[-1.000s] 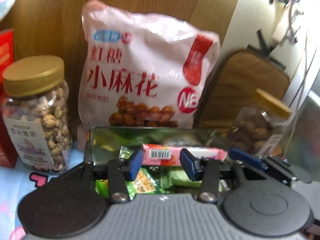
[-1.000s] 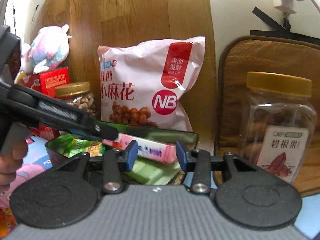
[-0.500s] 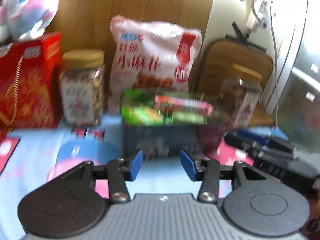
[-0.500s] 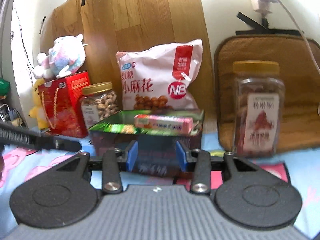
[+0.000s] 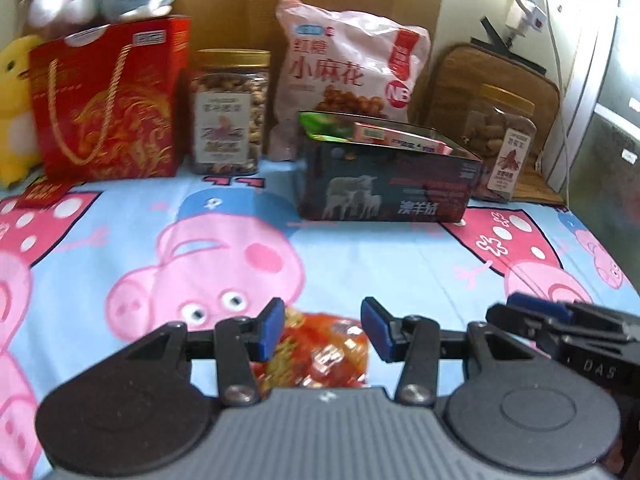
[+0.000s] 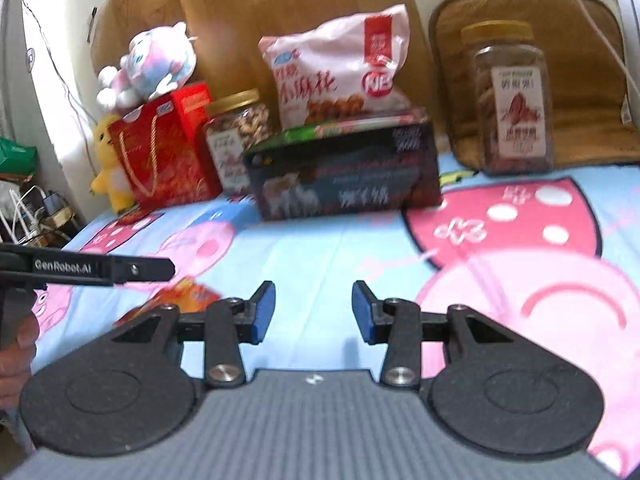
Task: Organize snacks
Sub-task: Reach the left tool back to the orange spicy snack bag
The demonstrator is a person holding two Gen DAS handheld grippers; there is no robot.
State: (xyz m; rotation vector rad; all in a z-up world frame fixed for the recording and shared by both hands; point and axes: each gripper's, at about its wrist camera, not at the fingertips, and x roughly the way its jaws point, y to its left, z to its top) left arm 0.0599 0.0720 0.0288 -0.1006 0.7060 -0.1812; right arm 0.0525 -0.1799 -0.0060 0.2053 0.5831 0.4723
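A dark tin box (image 5: 384, 188) (image 6: 344, 176) stands on the cartoon sheet, holding a pink box (image 5: 400, 140) and green packets (image 5: 324, 124). An orange-red candy bag (image 5: 320, 360) (image 6: 184, 296) lies on the sheet at the near side. My left gripper (image 5: 322, 330) hovers over it, open, with its blue pads on either side of the bag and not pressing it. My right gripper (image 6: 313, 312) is open with nothing between its pads, over bare sheet to the right of the bag. Each gripper shows in the other's view: the right gripper (image 5: 560, 320) and the left gripper (image 6: 100, 268).
Along the back stand a red gift bag (image 5: 108, 100), a gold-lidded nut jar (image 5: 228, 112), a pink snack bag (image 5: 348, 80) and a second jar (image 5: 504, 140) (image 6: 512, 96) on a brown cushion (image 6: 592, 80). A plush toy (image 6: 148, 64) sits on the gift bag. A hand (image 6: 16, 344) holds the left gripper.
Both grippers have drawn back from the tin box toward the near side of the sheet and sunk a little. The orange-red bag has come into view under the left gripper.
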